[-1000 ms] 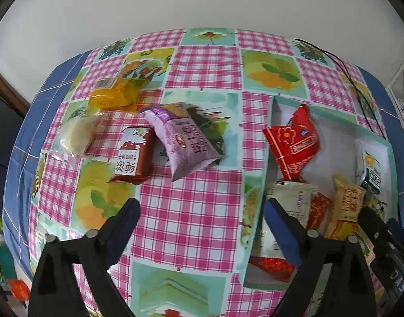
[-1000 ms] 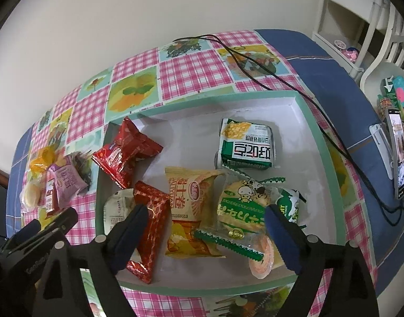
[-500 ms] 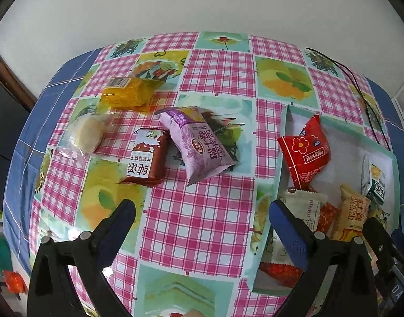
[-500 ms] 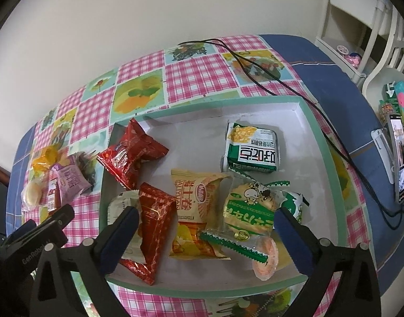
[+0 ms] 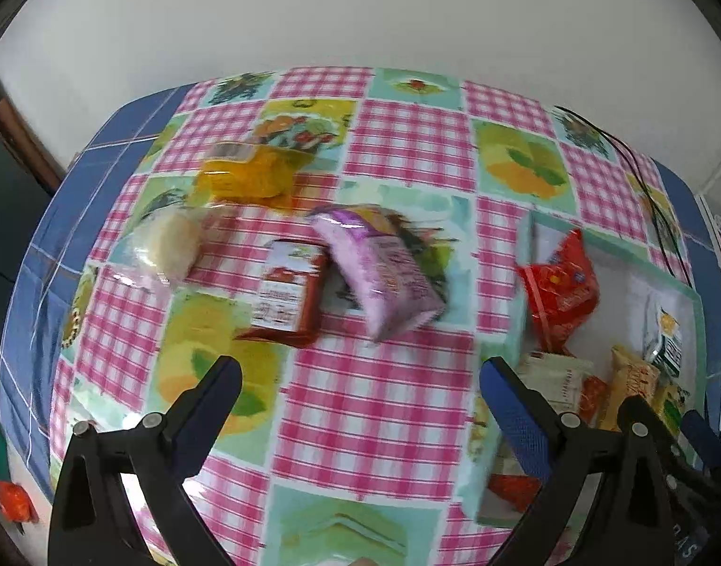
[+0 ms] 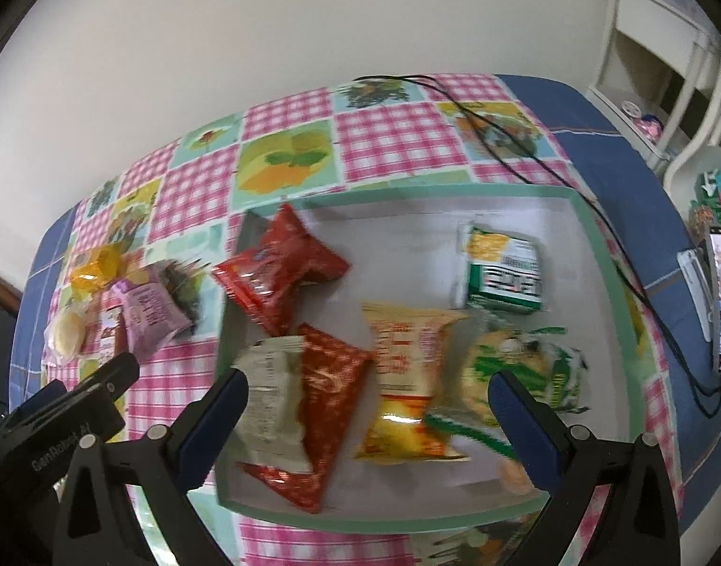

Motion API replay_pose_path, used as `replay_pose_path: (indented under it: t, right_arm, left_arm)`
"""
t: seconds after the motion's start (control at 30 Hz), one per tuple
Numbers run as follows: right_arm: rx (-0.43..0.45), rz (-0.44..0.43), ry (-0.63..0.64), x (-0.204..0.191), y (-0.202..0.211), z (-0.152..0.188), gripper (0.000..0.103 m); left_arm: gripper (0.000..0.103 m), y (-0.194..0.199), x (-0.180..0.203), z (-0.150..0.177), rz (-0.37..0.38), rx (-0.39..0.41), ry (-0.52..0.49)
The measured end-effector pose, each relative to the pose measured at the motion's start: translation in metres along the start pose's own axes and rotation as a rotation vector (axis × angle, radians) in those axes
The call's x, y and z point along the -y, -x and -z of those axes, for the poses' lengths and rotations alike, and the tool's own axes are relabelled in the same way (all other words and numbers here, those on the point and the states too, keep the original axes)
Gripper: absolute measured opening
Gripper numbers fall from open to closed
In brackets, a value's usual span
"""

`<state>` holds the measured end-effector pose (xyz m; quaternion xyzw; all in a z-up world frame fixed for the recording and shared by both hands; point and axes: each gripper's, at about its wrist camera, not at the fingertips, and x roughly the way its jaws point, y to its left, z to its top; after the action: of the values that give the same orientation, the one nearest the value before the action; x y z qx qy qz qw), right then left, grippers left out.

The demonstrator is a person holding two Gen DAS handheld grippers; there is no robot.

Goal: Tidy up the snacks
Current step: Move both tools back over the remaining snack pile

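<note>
The left gripper hangs over the checked tablecloth with its jaws spread wide and nothing between them, only bare cloth below. Ahead of it four snacks lie loose on the cloth: a purple pack in the middle, a dark red pack just beside it on the left and touching its edge, a pale round snack in clear wrap further left, and a yellow pack beyond those, nearest the wall. To their right stands the tray with a green rim, and a red pack lies in its near corner. The right gripper hovers over that tray, its jaws also wide apart and holding nothing. Under it in the tray lie a white pack and a red checked pack overlapping it, a yellow-orange pack next to them, and a green and yellow pack touching that one. Further back in the tray sit the red pack at the left and a green and white pack at the right, well apart. A black cable runs over the cloth behind the tray. Both views are blurred.
</note>
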<state>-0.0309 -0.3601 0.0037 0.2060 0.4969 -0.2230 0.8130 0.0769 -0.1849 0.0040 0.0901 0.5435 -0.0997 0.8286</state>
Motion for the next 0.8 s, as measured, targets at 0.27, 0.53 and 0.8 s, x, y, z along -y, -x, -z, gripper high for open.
replay_pose_path:
  t: [0.27,0.53,0.8]
  right_arm:
    - [-0.007,-0.042,0.100,-0.062,-0.003,0.004,0.103]
    - [-0.006,-0.106,0.196,-0.125,-0.008,0.014,0.103]
    - [-0.005,-0.137,0.266,-0.168,-0.017,0.018,0.103]
  left_arm:
    - [0.101,0.000,-0.065,-0.009,-0.080,0.015,0.097]
    - [0.101,-0.002,-0.132,-0.015,-0.144,0.023,0.195]
    - [0.101,-0.016,-0.161,-0.025,-0.122,-0.007,0.233]
